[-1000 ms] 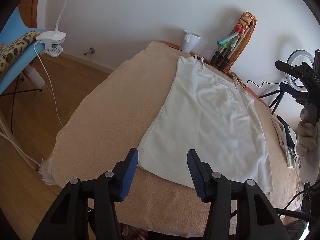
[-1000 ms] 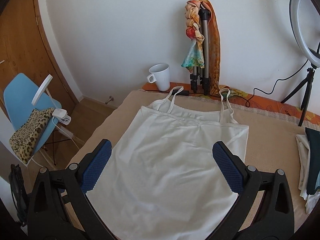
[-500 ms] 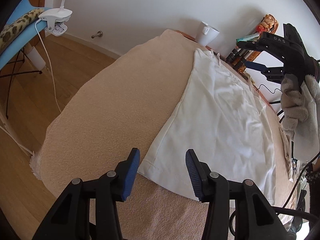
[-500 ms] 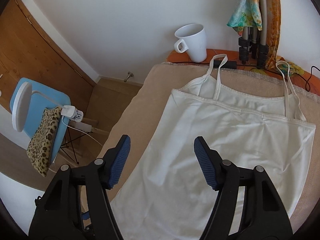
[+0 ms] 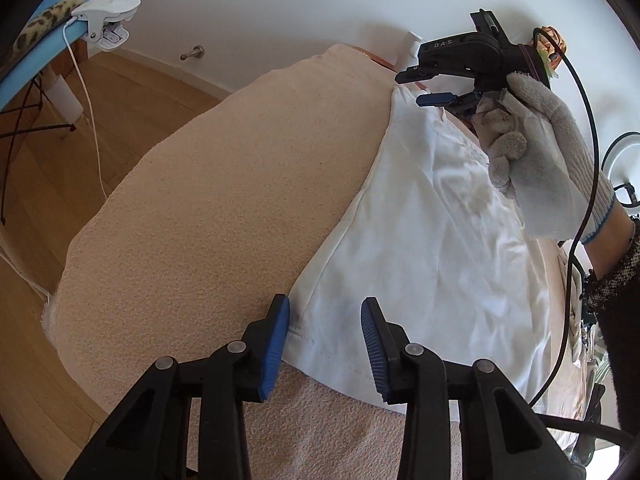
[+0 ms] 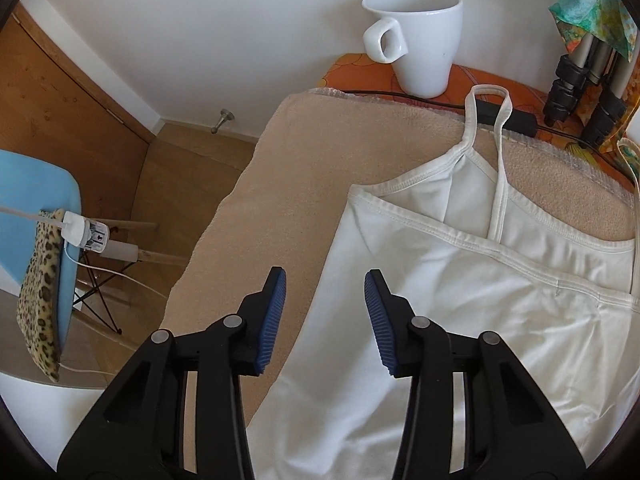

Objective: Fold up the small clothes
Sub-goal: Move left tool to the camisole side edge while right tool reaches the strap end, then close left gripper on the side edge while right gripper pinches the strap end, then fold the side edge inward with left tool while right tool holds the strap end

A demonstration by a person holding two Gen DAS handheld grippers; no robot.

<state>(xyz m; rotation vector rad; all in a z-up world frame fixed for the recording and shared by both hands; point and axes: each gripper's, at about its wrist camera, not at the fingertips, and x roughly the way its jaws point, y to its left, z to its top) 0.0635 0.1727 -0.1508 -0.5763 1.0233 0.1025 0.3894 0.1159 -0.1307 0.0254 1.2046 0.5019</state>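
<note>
A white strappy top [image 5: 432, 232] lies flat on a beige towel-covered table [image 5: 224, 208]. My left gripper [image 5: 325, 320] is open, its blue pads straddling the top's near left hem corner, just above it. My right gripper [image 6: 325, 292] is open over the top's left side edge, below the armhole corner; the top [image 6: 480, 300] and its left strap [image 6: 500, 152] show there. In the left wrist view the right gripper [image 5: 428, 88] hovers at the top's far left corner, held by a gloved hand [image 5: 548, 152].
A white mug [image 6: 416, 36] stands on an orange cloth at the table's far edge, beside tripod legs [image 6: 580, 92] and a black cable. A blue chair [image 6: 36, 220] with a leopard cushion and a clip lamp stands on the wooden floor to the left.
Both grippers have moved down and forward to the top's left edge: the left toward the hem corner, the right toward the armhole corner. The right jaws have narrowed but stay open.
</note>
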